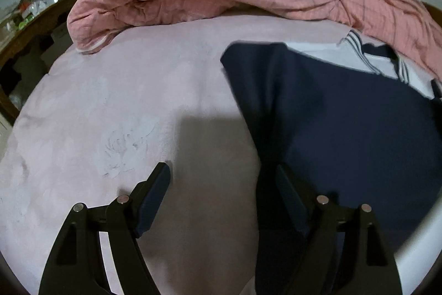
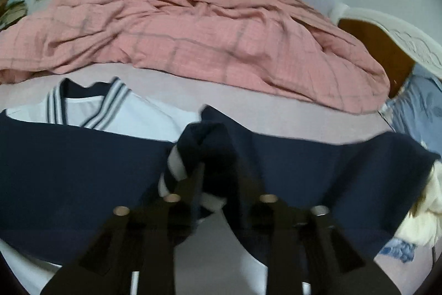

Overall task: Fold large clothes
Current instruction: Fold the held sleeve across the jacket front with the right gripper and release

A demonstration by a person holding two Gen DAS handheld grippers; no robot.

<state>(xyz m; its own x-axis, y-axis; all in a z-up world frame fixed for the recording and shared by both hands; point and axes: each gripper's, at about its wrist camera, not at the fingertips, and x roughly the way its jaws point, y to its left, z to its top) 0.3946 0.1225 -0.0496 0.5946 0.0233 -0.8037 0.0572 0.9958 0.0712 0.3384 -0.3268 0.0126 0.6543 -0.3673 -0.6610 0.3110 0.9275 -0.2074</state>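
Sleeve fold in progress, by my read. Navy-and-white jersey (image 2: 83, 145) lies flat on the pink bed sheet (image 1: 124, 101), below the bunched pink checked duvet (image 2: 193, 40). Your right gripper (image 2: 218, 173) has its jaws parted around the striped cuff (image 2: 176, 167); whether the pads still bite is unclear in the blur, so let go fully and lift clear before pulling away. Your left gripper (image 1: 221, 184) is wide open, empty, straddling the jersey's left edge; bring it down onto the hem and pinch both layers.
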